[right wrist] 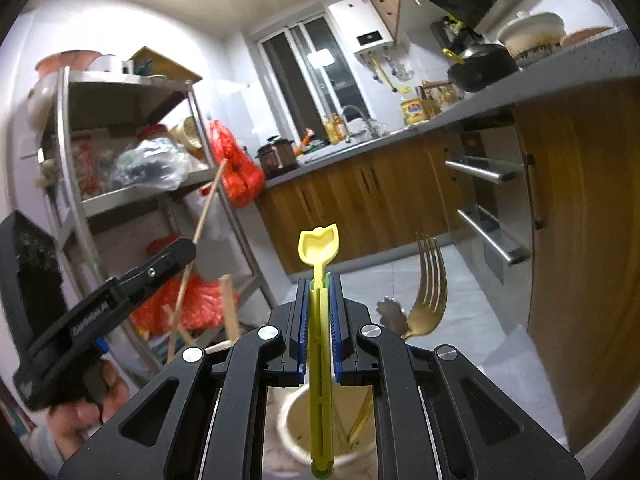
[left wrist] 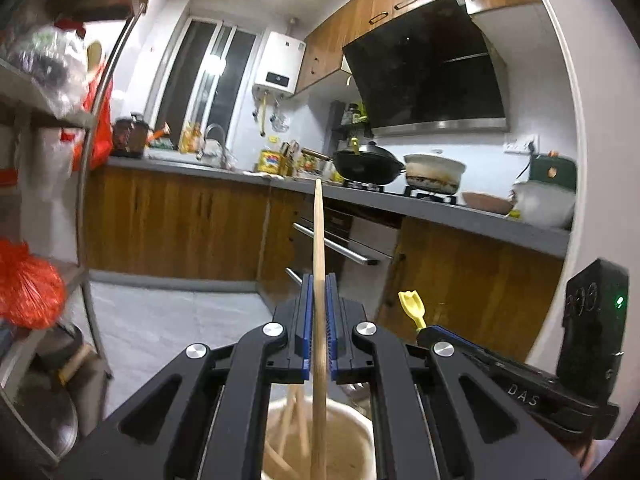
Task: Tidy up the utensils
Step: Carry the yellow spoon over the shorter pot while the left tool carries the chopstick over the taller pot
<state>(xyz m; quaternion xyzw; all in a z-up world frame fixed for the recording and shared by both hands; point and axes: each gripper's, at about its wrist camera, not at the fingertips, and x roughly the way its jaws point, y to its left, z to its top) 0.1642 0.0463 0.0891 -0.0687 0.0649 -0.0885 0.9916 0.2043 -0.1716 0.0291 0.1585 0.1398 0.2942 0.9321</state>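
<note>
A: Report the left gripper.
B: The left gripper (left wrist: 319, 320) has its two blue-lined fingers (left wrist: 307, 312) closed onto a wooden chopstick (left wrist: 318, 248). The stick runs straight up between the pads and projects well past the fingertips. Its lower end reaches down into a pale holder (left wrist: 356, 432) directly beneath the gripper. More wooden sticks (left wrist: 290, 420) lean inside that holder.

A: Report the right gripper.
B: The right gripper (right wrist: 319, 320) is closed onto a yellow plastic utensil (right wrist: 319, 264). Its slotted handle lies between the blue pads, and its small scoop-shaped head stands above the fingertips. The lower end of the handle hangs over the mouth of a cream cup (right wrist: 292, 420) below.

A: What else is in the cup area?
B: A gold fork (right wrist: 430, 280) stands tines-up just to the right of the right gripper, with a silver utensil (right wrist: 392, 312) beside it. Whether each rests in the cup cannot be told from this view.

A: Relative position of the two tools?
B: They are near each other. In the right view, the left gripper (right wrist: 172, 256) appears at the left with the chopstick (right wrist: 208, 204) slanting upward. The person's hand (right wrist: 80, 412) grips its handle.

A: Surroundings?
B: A grey counter (left wrist: 440, 208) carries a black wok (left wrist: 368, 164). A metal rack (right wrist: 132, 140) holds red bags (right wrist: 236, 168).
</note>
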